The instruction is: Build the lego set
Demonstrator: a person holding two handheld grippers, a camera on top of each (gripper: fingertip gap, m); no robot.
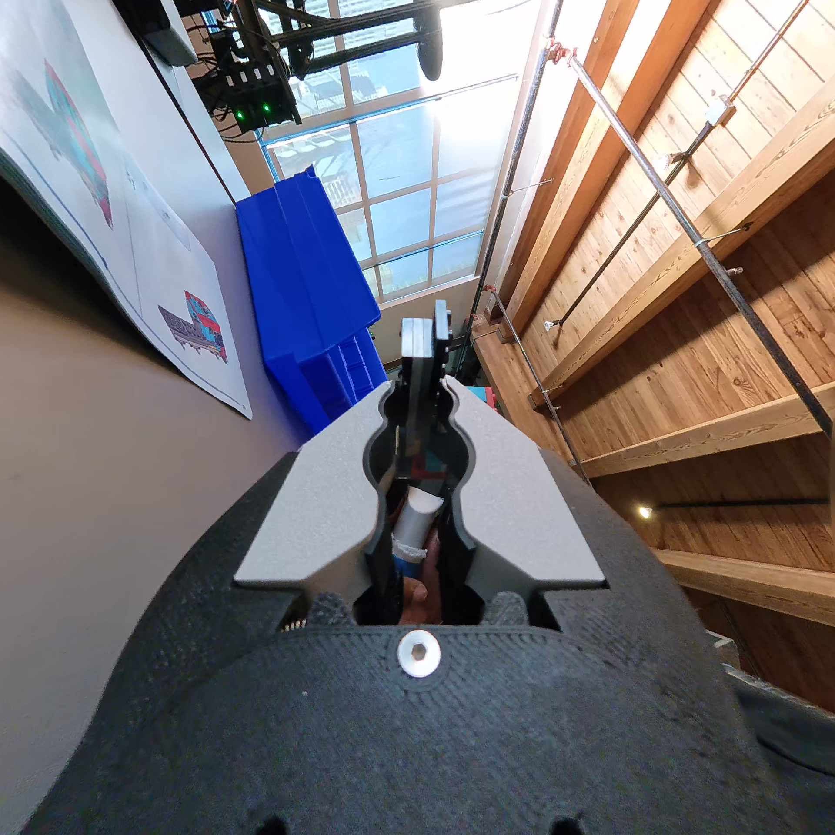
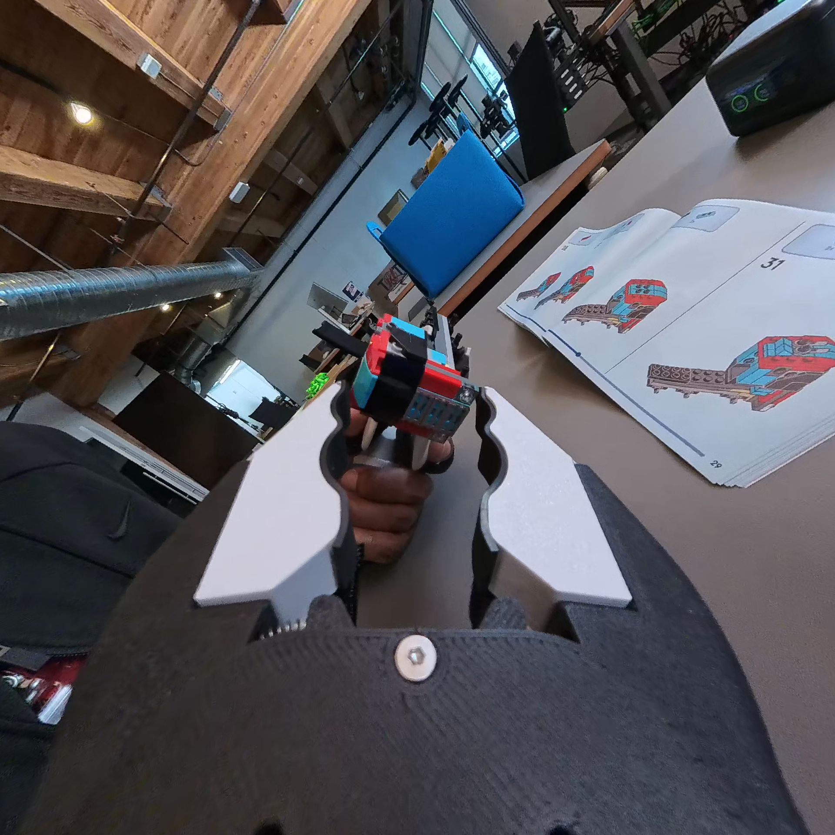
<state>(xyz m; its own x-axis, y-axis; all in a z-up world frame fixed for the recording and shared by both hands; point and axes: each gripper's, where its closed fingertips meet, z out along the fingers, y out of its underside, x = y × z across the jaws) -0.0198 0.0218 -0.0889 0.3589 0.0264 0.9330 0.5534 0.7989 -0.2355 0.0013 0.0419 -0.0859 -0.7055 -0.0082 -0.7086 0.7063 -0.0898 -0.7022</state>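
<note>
Left tongs [image 1: 422, 388] clench the lego assembly [image 2: 406, 384] aloft, off the table [image 2: 677, 565]. Right tongs [image 2: 409, 402] stand released around it. Off-centre closing could dislodge bricks.

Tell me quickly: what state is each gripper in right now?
Left gripper: closed on the model, at a black part.
Right gripper: jaws apart, one on either side of the model; whether it grips cannot be told.
</note>
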